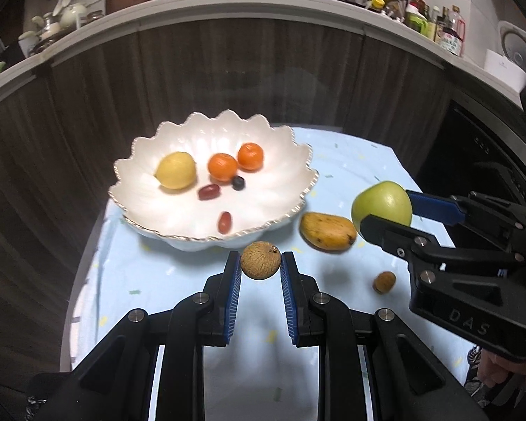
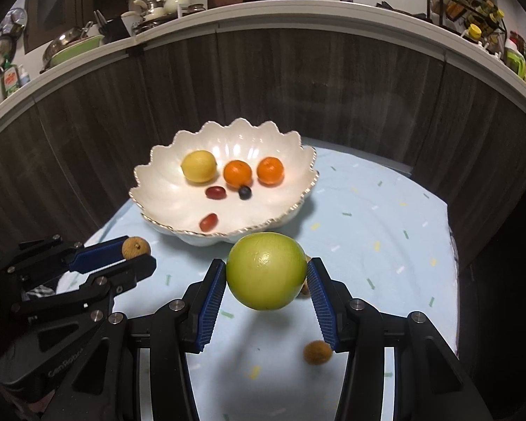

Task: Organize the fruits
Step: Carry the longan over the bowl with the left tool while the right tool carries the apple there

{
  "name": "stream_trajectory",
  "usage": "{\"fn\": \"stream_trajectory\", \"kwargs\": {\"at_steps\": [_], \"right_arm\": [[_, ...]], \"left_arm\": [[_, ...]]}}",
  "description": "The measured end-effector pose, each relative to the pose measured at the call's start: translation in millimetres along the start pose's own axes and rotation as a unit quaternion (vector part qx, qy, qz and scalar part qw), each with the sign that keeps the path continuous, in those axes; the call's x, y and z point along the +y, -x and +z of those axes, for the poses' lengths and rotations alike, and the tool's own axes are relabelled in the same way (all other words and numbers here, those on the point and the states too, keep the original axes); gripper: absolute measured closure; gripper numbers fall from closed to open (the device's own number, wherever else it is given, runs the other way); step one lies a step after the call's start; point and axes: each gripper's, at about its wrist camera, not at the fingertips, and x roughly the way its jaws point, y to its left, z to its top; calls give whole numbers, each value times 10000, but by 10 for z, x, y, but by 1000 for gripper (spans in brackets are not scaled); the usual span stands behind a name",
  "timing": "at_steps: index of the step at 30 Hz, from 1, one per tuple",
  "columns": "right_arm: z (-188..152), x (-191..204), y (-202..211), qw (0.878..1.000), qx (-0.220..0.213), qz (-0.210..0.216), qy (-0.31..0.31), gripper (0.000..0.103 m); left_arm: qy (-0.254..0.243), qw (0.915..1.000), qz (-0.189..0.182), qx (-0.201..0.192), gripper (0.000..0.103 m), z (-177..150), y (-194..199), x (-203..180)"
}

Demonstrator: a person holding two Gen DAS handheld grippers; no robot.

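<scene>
A white scalloped bowl point(image 1: 147, 161) point(image 2: 157, 189) stands on the light blue tablecloth. It holds a lemon point(image 1: 176, 170), two oranges point(image 1: 222, 167), two red grapes point(image 1: 209, 192) and a blueberry point(image 1: 238, 182). My left gripper point(image 1: 261, 263) point(image 2: 136, 252) is shut on a brown longan point(image 1: 261, 260) point(image 2: 135, 247), held above the cloth just in front of the bowl. My right gripper point(image 2: 266, 275) point(image 1: 385, 210) is shut on a green apple point(image 2: 266, 271) point(image 1: 382, 203), lifted to the right of the bowl. A yellow mango point(image 1: 328, 231) and another longan point(image 1: 384, 282) point(image 2: 317, 352) lie on the cloth.
The small table point(image 2: 385, 245) is covered by the cloth and stands against dark wood cabinet fronts point(image 2: 298, 77). A white counter point(image 1: 263, 0) above holds a pan, pots and bottles. The table edges drop off left and right.
</scene>
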Motion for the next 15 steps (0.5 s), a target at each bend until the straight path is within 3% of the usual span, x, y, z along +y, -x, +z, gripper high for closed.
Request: {"fn": "stream_trajectory", "kwargs": {"at_steps": [15], "right_arm": [[293,263,-11,9998,-166,116,42,54]], "left_arm": [[220,9993,209,-233,80,235,59,346]]}}
